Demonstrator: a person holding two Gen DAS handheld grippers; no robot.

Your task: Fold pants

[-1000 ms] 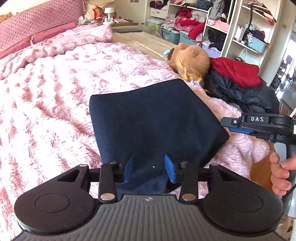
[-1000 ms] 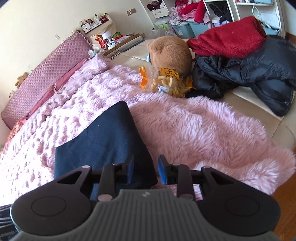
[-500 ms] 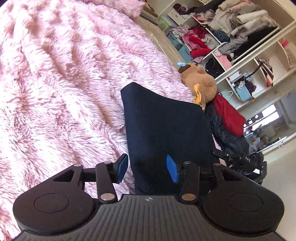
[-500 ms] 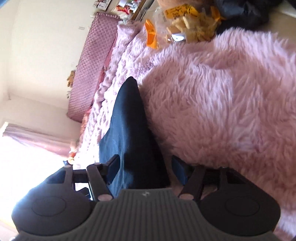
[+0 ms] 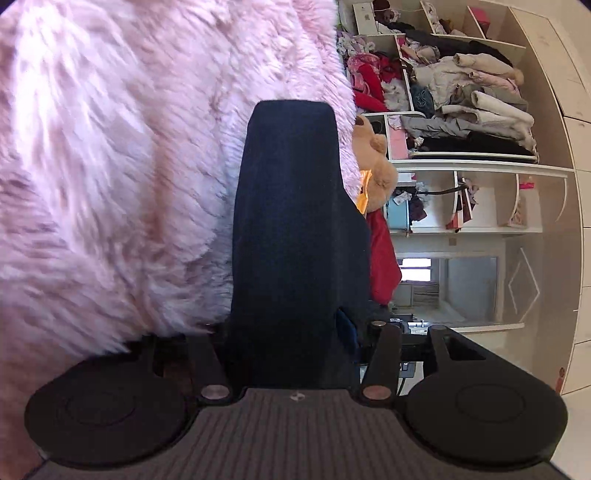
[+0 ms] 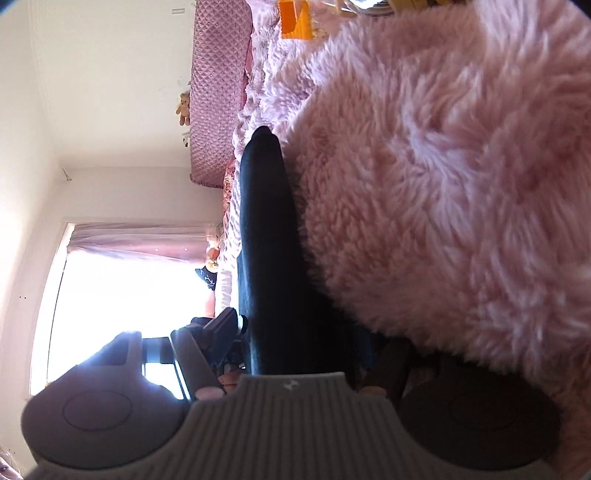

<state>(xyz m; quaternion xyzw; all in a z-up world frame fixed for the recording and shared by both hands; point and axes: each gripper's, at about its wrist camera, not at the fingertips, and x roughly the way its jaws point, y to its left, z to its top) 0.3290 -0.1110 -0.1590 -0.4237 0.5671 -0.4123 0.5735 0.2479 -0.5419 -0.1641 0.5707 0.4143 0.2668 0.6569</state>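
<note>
The dark navy pants (image 5: 295, 221) lie folded into a thick flat stack on the pink furry blanket (image 5: 110, 184). My left gripper (image 5: 284, 328) is rolled on its side at the stack's near edge, its jaws opening with the stack between them. One blue pad (image 5: 345, 328) shows beside the cloth; the other finger is sunk in the fur. In the right wrist view the pants (image 6: 266, 221) appear edge-on. My right gripper (image 6: 295, 332) is open and straddles their edge, one finger (image 6: 192, 362) standing clear of the cloth and the other hidden in the blanket (image 6: 443, 184).
A brown teddy bear (image 5: 376, 173) and a red garment (image 5: 384, 258) lie past the pants. Open shelves (image 5: 461, 110) crammed with clothes fill the wall behind. A quilted pink headboard (image 6: 218, 74), an orange packet (image 6: 293, 18) and a bright window (image 6: 129, 288) show in the right wrist view.
Both grippers dropped low to the bed and rolled about a quarter turn. Their jaws widened and slid around the near edge of the folded pants.
</note>
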